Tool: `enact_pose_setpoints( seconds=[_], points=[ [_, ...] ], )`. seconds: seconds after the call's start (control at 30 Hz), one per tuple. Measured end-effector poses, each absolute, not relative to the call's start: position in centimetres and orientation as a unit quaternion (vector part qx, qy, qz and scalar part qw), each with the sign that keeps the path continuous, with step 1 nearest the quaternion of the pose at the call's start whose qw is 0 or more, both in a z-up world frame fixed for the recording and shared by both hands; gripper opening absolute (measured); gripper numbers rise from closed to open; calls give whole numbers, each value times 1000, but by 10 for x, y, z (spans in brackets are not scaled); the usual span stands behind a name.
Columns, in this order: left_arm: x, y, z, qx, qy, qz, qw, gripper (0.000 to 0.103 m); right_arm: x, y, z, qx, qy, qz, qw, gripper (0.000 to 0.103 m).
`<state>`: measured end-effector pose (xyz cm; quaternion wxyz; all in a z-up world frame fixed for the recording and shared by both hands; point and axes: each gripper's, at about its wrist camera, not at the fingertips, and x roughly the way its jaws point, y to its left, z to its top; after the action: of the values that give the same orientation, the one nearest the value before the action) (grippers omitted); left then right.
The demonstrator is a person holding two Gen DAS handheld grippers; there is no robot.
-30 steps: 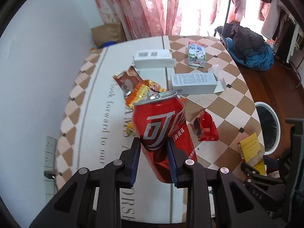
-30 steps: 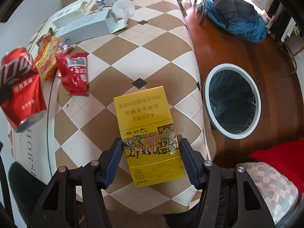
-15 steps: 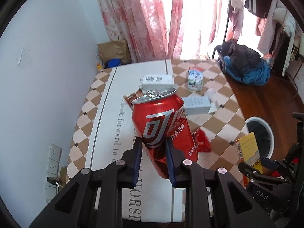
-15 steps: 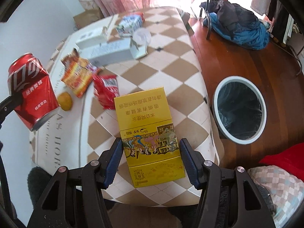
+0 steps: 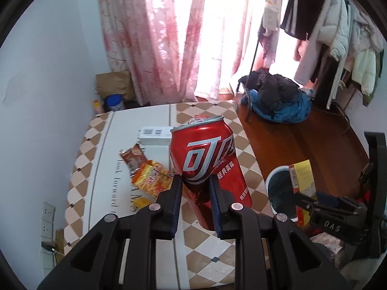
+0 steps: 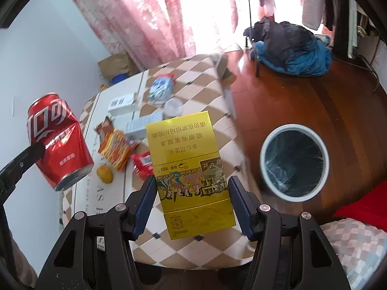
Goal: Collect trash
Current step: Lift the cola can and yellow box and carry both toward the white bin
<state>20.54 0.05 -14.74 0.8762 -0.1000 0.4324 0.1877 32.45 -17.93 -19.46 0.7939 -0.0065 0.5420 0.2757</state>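
Observation:
My left gripper [image 5: 194,188] is shut on a dented red cola can [image 5: 205,159] and holds it high above the table; the can also shows in the right wrist view [image 6: 58,140]. My right gripper [image 6: 192,193] is shut on a yellow cigarette box [image 6: 188,166], held above the table's near right edge; the box also shows in the left wrist view [image 5: 302,176]. A round white trash bin [image 6: 293,160] with a dark liner stands on the wooden floor right of the table, also seen in the left wrist view [image 5: 278,193].
On the checked table [image 6: 205,84] lie orange snack wrappers [image 6: 116,145], a red packet [image 6: 142,163], a small orange fruit [image 6: 105,174], white boxes [image 6: 121,102], a milk carton [image 6: 160,88] and a plastic cup [image 6: 173,107]. A chair with clothes [image 6: 290,46] stands beyond.
Both grippers have risen well above the table with the can and the box still held. The bin now sits closer to the right gripper's front.

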Motion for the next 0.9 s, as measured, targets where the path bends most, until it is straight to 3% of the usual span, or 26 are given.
enact_pose_setpoints(
  seconds=[0.33,0.5,0.57,0.6,0.63,0.67,0.9],
  points=[
    [209,9,-274,-167,572,149,789,18,318,-190,-253,-31,596,268,756,62],
    [214,10,-289,-154,580,162,784,20,309,-185,-282,-39,617,264,740,62],
    [220,16,-299,-155,592,154,776,32,310,-181,-292,-46,625,262,734,62],
    [223,17,-305,-160,603,147,767,33,311,-179,-295,-49,627,261,732,62],
    [225,21,-313,-167,613,141,759,50,313,-177,-300,-48,632,262,728,62],
    [223,26,-319,-186,612,129,758,59,312,-175,-304,-45,636,262,724,62],
    [213,40,-345,-298,602,84,736,65,309,-158,-316,-52,646,268,713,62]
  ],
)
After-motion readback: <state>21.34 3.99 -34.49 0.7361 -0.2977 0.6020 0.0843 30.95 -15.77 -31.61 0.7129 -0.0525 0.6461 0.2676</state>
